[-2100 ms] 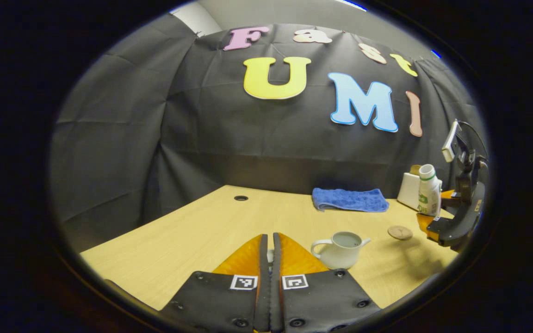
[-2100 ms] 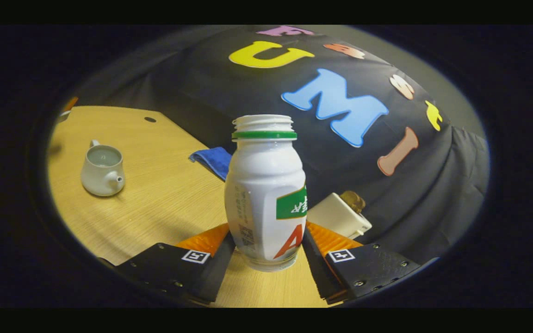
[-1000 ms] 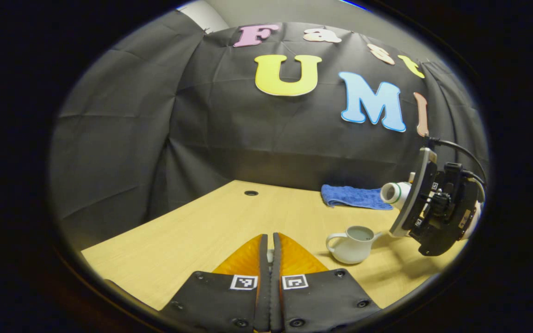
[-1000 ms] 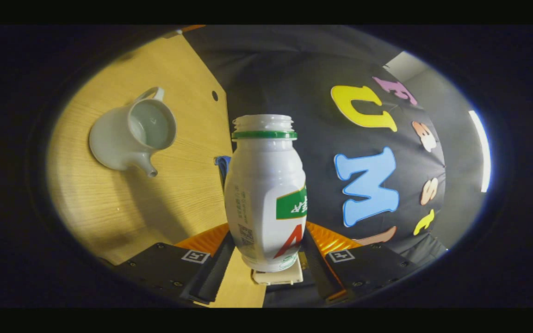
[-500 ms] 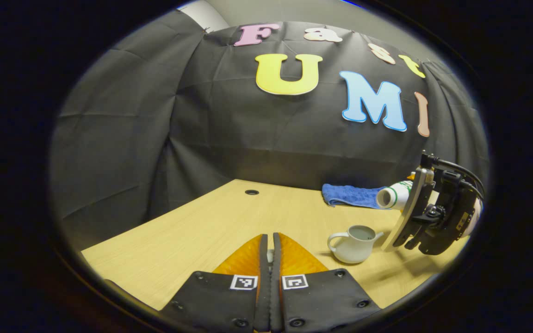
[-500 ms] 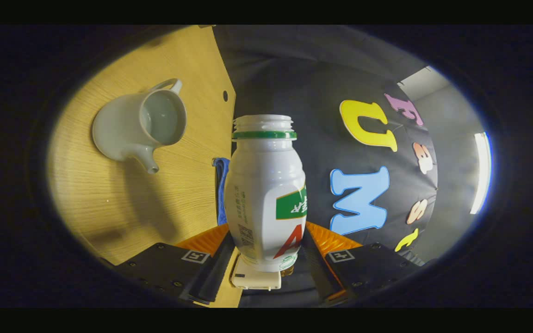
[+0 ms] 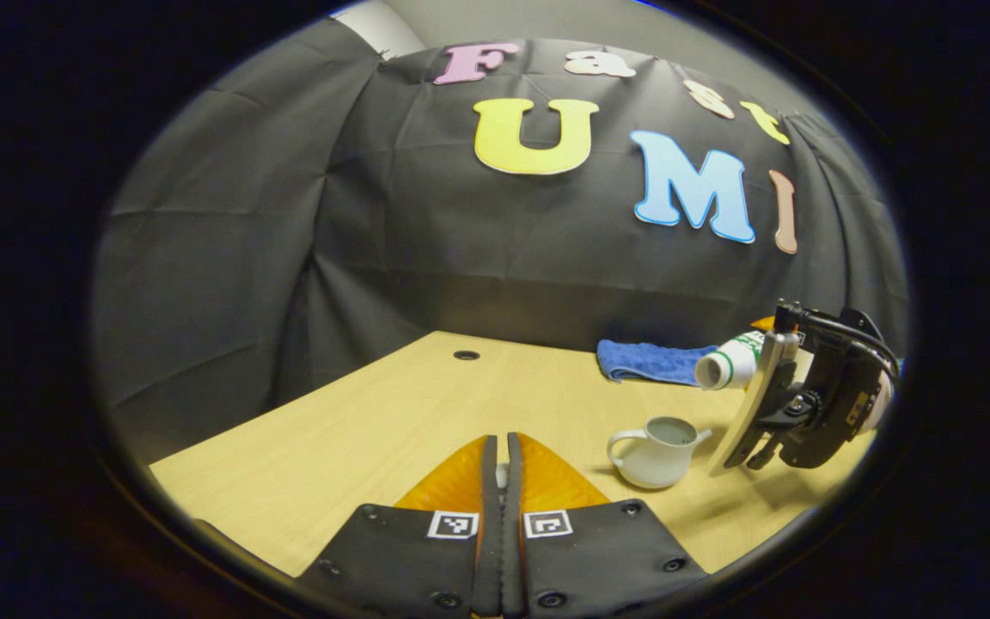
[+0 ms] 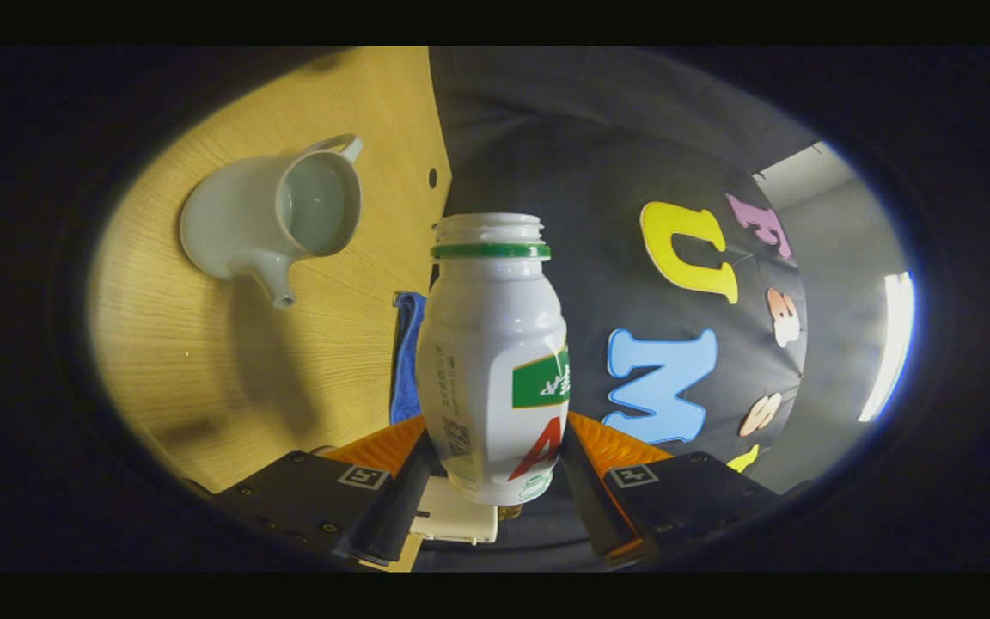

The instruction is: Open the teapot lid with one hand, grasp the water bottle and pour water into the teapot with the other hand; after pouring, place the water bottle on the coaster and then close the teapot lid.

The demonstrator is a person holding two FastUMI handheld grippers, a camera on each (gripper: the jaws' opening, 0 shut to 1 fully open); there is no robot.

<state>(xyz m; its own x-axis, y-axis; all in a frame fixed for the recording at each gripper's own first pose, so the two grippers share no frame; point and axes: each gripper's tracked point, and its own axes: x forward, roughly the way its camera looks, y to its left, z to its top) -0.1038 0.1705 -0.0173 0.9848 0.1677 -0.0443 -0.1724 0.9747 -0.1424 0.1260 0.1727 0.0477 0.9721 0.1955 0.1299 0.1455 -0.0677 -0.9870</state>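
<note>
In the left gripper view, my left gripper (image 7: 499, 460) is closest to me, low over the tabletop (image 7: 375, 430), and its two fingers are pressed together with a small pale thing pinched between them; I cannot tell for sure what it is. A bit farther, off to the right, the white teapot (image 7: 655, 450) stands on the tabletop with its lid off, so I can see into it. Its handle points left and its spout points right. Just past the spout, up in the air, my right gripper (image 7: 783, 378) holds the water bottle (image 7: 727, 366) tipped over on its side, with the open mouth facing the teapot and higher than it. Behind them, a blue cloth (image 7: 650, 359) lies near the back edge of the tabletop. A small round hole (image 7: 465, 354) is in the tabletop farther left. In the right gripper view, my right gripper (image 8: 495, 447) is clamped on the lower part of the water bottle (image 8: 492, 361), one finger on each side. The bottle is white with a green ring under its open mouth and has no cap. Beyond it, to the left, I see the teapot (image 8: 276, 215) with its open top turned toward me, and the blue cloth (image 8: 407, 357) peeks out beside the bottle.
</note>
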